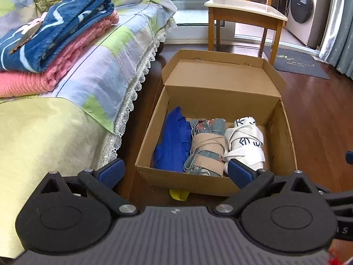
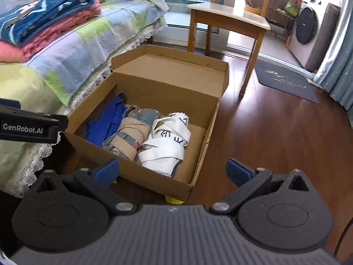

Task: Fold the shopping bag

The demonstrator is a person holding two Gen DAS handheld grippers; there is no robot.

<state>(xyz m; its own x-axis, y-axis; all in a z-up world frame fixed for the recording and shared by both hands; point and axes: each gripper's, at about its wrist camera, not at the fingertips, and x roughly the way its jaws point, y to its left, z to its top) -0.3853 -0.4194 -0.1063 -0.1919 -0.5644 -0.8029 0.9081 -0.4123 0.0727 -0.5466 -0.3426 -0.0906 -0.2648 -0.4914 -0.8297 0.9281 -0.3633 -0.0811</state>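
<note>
An open cardboard box (image 1: 284,130) (image 2: 152,176) stands on the wooden floor beside the bed. Inside lie three bags: a loose blue one (image 1: 173,143) (image 2: 106,123) at the left, a grey floral bundle wrapped in beige straps (image 1: 206,148) (image 2: 130,135) in the middle, and a white rolled bag with dark lettering (image 1: 245,142) (image 2: 167,143) at the right. My left gripper (image 1: 175,172) hovers open over the box's near edge, nothing between its fingers. Open and empty too, my right gripper (image 2: 172,171) hangs over the box's near right corner. The left gripper's body (image 2: 28,125) shows at the left.
A bed (image 1: 92,70) with a patchwork cover and a stack of folded blue and pink blankets (image 1: 55,44) runs along the left. A wooden chair (image 1: 245,19) stands behind the box, a dark mat (image 2: 286,81) and a washing machine (image 2: 308,33) beyond. A yellow scrap (image 1: 178,195) pokes from under the box.
</note>
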